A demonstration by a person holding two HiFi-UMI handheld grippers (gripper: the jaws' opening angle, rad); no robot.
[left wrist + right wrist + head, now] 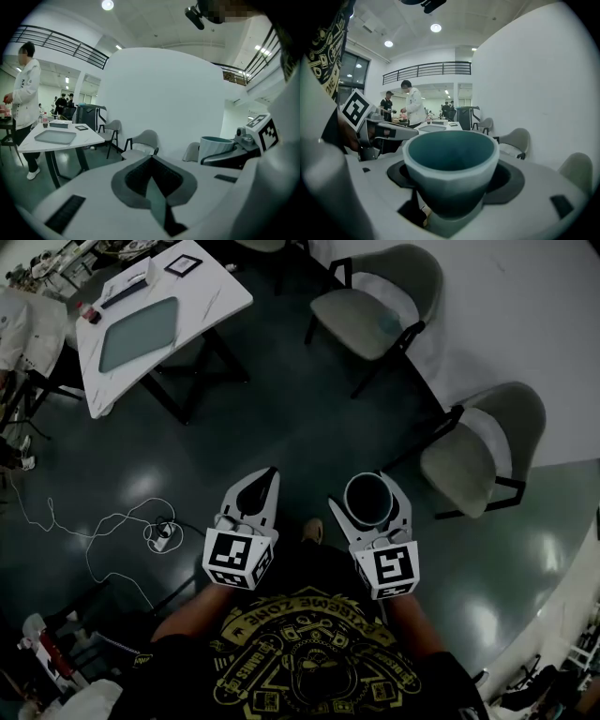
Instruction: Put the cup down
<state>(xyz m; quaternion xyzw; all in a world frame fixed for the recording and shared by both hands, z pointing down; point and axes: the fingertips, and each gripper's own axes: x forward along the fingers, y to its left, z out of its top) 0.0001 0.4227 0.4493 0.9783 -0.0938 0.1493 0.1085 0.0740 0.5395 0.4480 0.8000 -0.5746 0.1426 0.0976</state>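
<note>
A teal cup [367,500] with a pale ribbed outside stands upright between the jaws of my right gripper [367,505], which is shut on it at about waist height above the dark floor. In the right gripper view the cup [450,164] fills the middle, its inside empty, with the right gripper [454,180] clasping its lower body. My left gripper [268,480] hangs beside it on the left, shut with nothing in it. In the left gripper view the left gripper [151,161] shows its tips together, and the cup [215,147] is at the right.
A white table [216,296] with a grey tray [139,332] stands far off at the upper left. Two grey chairs [370,310] [473,451] line the white wall on the right. A white cable [112,521] lies on the floor. A person in white [26,89] stands by the table.
</note>
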